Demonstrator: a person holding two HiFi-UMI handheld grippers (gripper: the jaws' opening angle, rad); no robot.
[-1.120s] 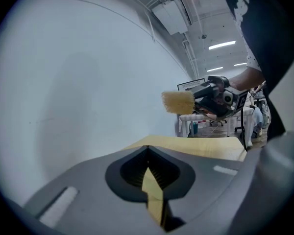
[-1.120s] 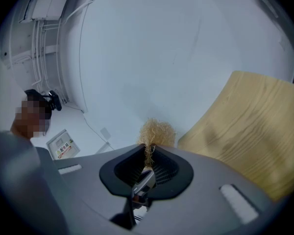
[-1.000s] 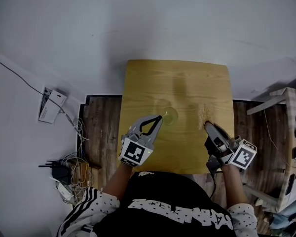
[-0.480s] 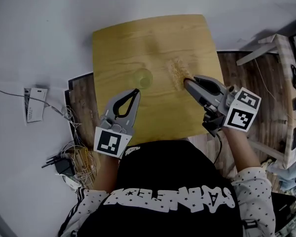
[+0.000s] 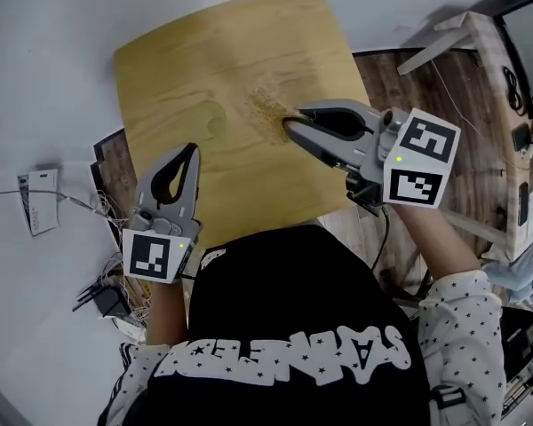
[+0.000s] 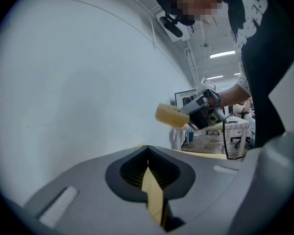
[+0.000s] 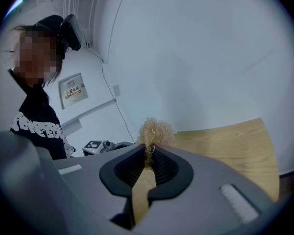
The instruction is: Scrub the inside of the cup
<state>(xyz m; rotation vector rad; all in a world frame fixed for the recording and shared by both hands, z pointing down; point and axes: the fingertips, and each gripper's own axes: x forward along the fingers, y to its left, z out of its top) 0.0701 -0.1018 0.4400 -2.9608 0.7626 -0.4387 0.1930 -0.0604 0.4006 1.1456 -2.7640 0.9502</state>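
Note:
A clear cup (image 5: 210,121) stands on the wooden table (image 5: 178,51), left of its middle. My left gripper (image 5: 192,149) sits just short of the cup on the near side, apart from it, jaws shut with nothing in them (image 6: 147,150). My right gripper (image 5: 290,124) is shut on a straw-coloured fibre scrubber (image 5: 266,105), to the right of the cup. The tuft sticks out past the pinched jaws (image 7: 148,152) as the scrubber (image 7: 155,132). From the left gripper view the scrubber (image 6: 172,115) hangs in the air above the table.
A socket box and cables (image 5: 37,204) lie on the floor at the left, with plugs (image 5: 111,302) nearer me. A wooden frame (image 5: 480,69) stands to the right of the table. A white wall rises behind the table.
My right gripper reached the scrubber, closed on it and lifted it toward the cup. My left gripper drew back from the cup's rim. The head view swung, shifting the table left.

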